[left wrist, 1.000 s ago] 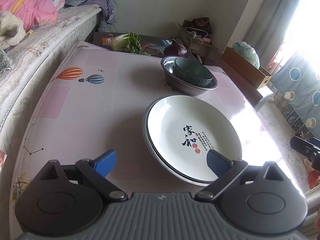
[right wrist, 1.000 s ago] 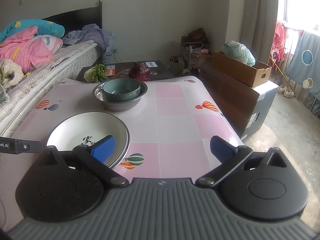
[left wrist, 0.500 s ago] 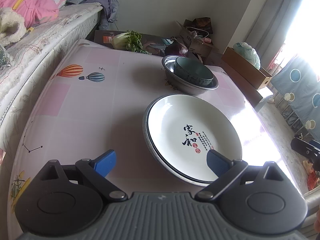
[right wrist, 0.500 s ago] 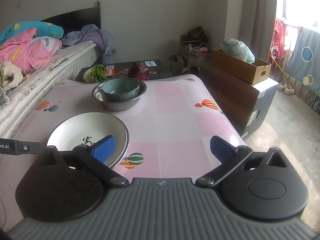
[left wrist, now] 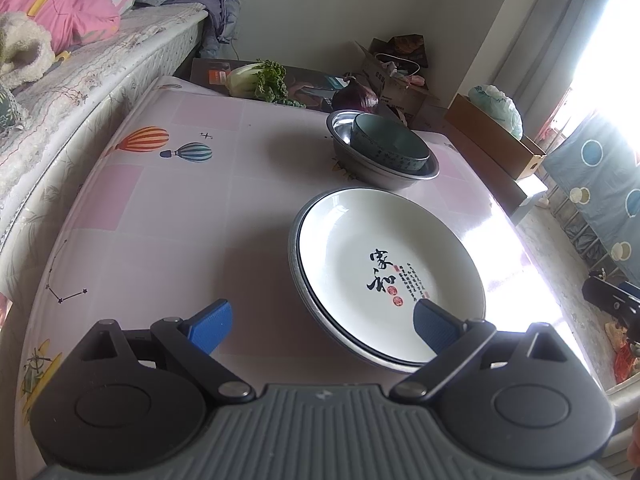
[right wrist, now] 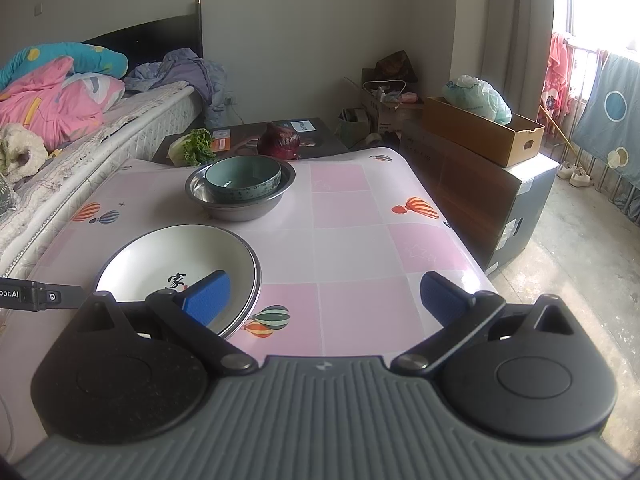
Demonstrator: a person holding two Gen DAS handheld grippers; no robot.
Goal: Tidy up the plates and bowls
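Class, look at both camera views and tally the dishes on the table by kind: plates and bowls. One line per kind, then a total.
Plates: 2, a white plate stacked on a grey-rimmed plate
Bowls: 2, a teal bowl sitting inside a metal bowl
Total: 4 dishes

Our right gripper (right wrist: pixel 325 300) hangs over the near edge of the table (right wrist: pixel 352 240), its blue fingers (right wrist: pixel 440 296) spread wide with nothing between them. Just ahead and to our left lies a white plate (right wrist: pixel 176 256) nested on a metal one; our left finger overlaps its near rim in the picture. Farther ahead, a teal bowl (right wrist: pixel 242 176) sits inside a steel basin (right wrist: pixel 240 204). Beyond the basin we see a red cabbage (right wrist: pixel 279 145) and a leafy green (right wrist: pixel 192 151). Far left, the other gripper's black body (right wrist: pixel 40 298) pokes in beside the plate.
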